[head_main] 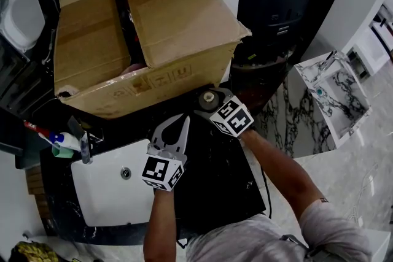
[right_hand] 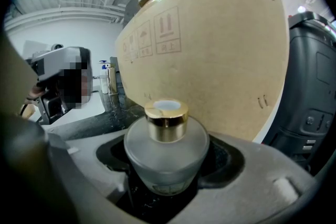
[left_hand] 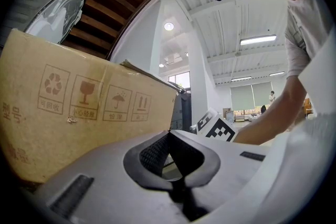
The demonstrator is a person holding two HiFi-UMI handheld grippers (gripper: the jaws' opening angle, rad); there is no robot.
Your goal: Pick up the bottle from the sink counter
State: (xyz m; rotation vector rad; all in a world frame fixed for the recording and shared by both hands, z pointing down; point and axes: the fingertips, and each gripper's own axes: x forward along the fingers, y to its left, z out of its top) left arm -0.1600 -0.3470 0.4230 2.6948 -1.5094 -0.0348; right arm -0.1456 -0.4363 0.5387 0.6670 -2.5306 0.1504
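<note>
A squat frosted-glass bottle (right_hand: 166, 149) with a gold collar stands on the dark sink counter (head_main: 224, 178), close against a cardboard box. In the head view the bottle (head_main: 209, 97) shows only as a small round top by the box's lower edge. My right gripper (head_main: 212, 101) reaches around it, one jaw on each side. A dark gap still shows on the bottle's right, so the pads are not pressing on it. My left gripper (head_main: 183, 121) hovers over the counter just left of it, its tips together and holding nothing.
The big cardboard box (head_main: 166, 27) covers the back of the counter. A white basin (head_main: 107, 196) with a faucet (head_main: 85, 147) lies front left, with tubes (head_main: 58, 140) beside it. A marble-patterned unit (head_main: 334, 92) stands on the floor to the right.
</note>
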